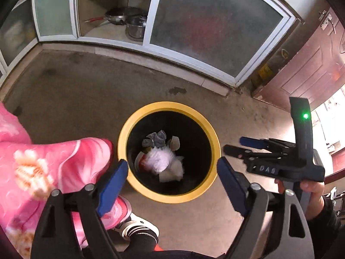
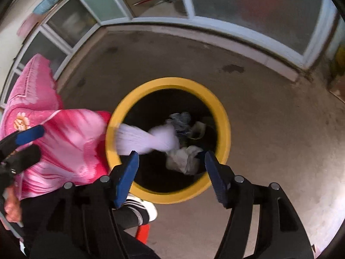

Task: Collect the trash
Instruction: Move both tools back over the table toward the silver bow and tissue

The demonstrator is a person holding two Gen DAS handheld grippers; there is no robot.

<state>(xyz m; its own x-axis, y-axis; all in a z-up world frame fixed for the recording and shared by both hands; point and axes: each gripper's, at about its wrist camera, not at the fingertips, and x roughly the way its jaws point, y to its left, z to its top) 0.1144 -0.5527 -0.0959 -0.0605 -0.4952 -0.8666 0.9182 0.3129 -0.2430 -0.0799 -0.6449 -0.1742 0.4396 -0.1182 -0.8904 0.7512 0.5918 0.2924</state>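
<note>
Over the bin, left wrist view: your left gripper [image 1: 172, 172] hung with its blue fingers [image 1: 113, 186] spread wide and nothing between them, likely because a drop was the step in hand.
- Bin [image 1: 212, 138]: yellow rim, black inside, standing on the concrete floor [image 1: 86, 99]; you held the gripper centred above its mouth so anything released would land inside.
- Trash [image 1: 160, 161]: white crumpled pieces, a grey piece and a brownish scrap lay at the bottom; what each one was could not be made out.
- Right gripper [image 1: 234, 145]: seen side-on just right of the bin, your hand [image 1: 310, 191] on its handle; its fingers stood slightly apart, holding nothing.
- Pink cloth [image 1: 43, 164]: blurred, cut off at the left edge, touching or nearly touching the rim.
- Shoe [image 1: 138, 226]: partly hidden behind the left finger.

Over the same bin, right wrist view: your right gripper [image 2: 170, 172] showed fingers [image 2: 127, 177] apart and empty.
- White piece [image 2: 146, 139]: a smeared streak across the left rim and into the bin, too blurred to tell whether it was falling or resting.
- Other trash [image 2: 185, 159]: pale wad below it, partly behind the right finger.
- Left gripper [image 2: 23, 144]: cut off at the left edge.
- Cabinets [image 2: 248, 8]: frosted panes hid most contents.
</note>
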